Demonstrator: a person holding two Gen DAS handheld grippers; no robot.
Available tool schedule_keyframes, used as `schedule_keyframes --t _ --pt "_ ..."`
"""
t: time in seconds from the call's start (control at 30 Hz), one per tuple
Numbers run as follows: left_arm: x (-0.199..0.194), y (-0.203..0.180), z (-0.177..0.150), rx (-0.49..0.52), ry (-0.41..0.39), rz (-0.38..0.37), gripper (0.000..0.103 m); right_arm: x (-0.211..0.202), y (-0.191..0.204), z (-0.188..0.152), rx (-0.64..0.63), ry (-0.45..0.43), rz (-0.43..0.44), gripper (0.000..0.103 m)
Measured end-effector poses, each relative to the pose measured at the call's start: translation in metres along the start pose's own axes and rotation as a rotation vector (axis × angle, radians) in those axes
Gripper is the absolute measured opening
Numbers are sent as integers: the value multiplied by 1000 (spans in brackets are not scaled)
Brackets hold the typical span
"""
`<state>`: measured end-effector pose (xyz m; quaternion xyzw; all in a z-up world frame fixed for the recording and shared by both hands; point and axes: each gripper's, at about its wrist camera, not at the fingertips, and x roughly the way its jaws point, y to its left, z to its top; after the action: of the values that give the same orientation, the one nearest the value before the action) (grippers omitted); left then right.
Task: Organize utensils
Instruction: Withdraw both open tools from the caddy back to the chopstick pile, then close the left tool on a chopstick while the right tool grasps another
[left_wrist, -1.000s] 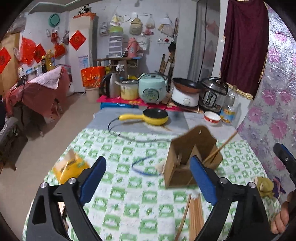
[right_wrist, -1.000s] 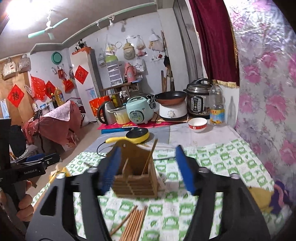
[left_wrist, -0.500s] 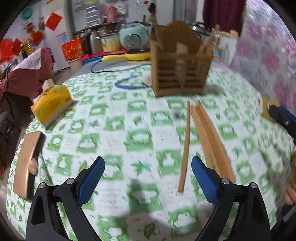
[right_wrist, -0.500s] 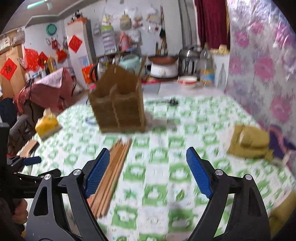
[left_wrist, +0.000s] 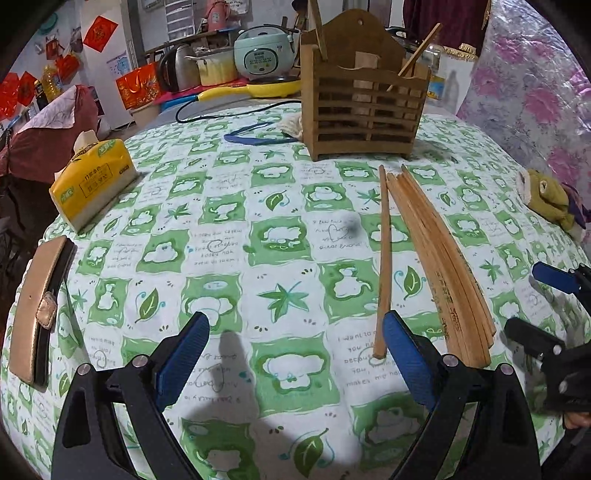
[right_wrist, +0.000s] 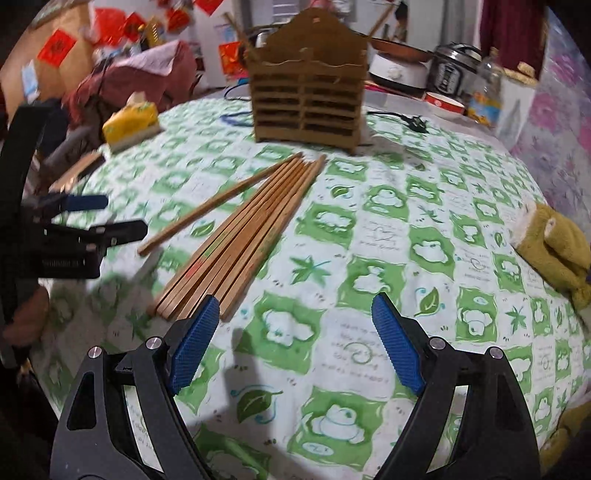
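On the green-checked table (left_wrist: 229, 236), my left tongs (left_wrist: 291, 354) and right tongs (right_wrist: 291, 339) gape empty; two chopsticks stand in the slatted wooden holder (left_wrist: 364, 110), the loose wooden chopstick bundle (right_wrist: 243, 236) remains before it.

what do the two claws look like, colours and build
Both match: the left claw and right claw have black plastic arms with triangular cut-outs and silver rivets, tipped with blue ribbed pads. No cables or sleeves are visible.

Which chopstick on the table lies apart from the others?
The single chopstick lies alone, left of the bundle of chopsticks, which lie side by side touching. Its near end is beside the left gripper's right finger.
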<state>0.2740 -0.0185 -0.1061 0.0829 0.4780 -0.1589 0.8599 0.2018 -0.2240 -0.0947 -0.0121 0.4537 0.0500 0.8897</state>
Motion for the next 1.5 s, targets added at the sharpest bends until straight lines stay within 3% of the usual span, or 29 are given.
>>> schedule_keyframes --t 0.27,0.33,0.37,0.4,0.47,0.67,0.77,0.87,1.0,1.13,1.5 --pt "1 -7 -1 40 8 -35 93 11 10 0 -45 64 -40 80" --pt "4 -8 -1 43 20 -29 93 11 -1 0 19 64 -91 79" --pt "4 -7 -2 42 23 -29 93 11 -11 0 71 64 -97 72" --pt "4 -6 -2 41 29 -33 93 9 -18 -1 107 61 -90 66" --pt "4 -5 -4 40 39 -52 93 8 -29 -3 165 51 -58 63" --pt "4 -13 -7 88 44 -79 91 3 -5 -2 56 19 -35 61" --pt "6 -18 -7 113 57 -110 74 5 -5 -2 56 22 -35 61" --pt "4 -22 -7 134 41 -125 51 2 -10 -2 81 14 -19 61" --pt "4 -31 -6 159 34 -164 6 3 -13 -2 97 16 -8 61" --pt "2 -27 -6 130 27 -172 6 3 -13 -1 99 15 -5 60" --pt "4 -24 -5 109 36 -169 6 15 -12 6 155 43 47 41"
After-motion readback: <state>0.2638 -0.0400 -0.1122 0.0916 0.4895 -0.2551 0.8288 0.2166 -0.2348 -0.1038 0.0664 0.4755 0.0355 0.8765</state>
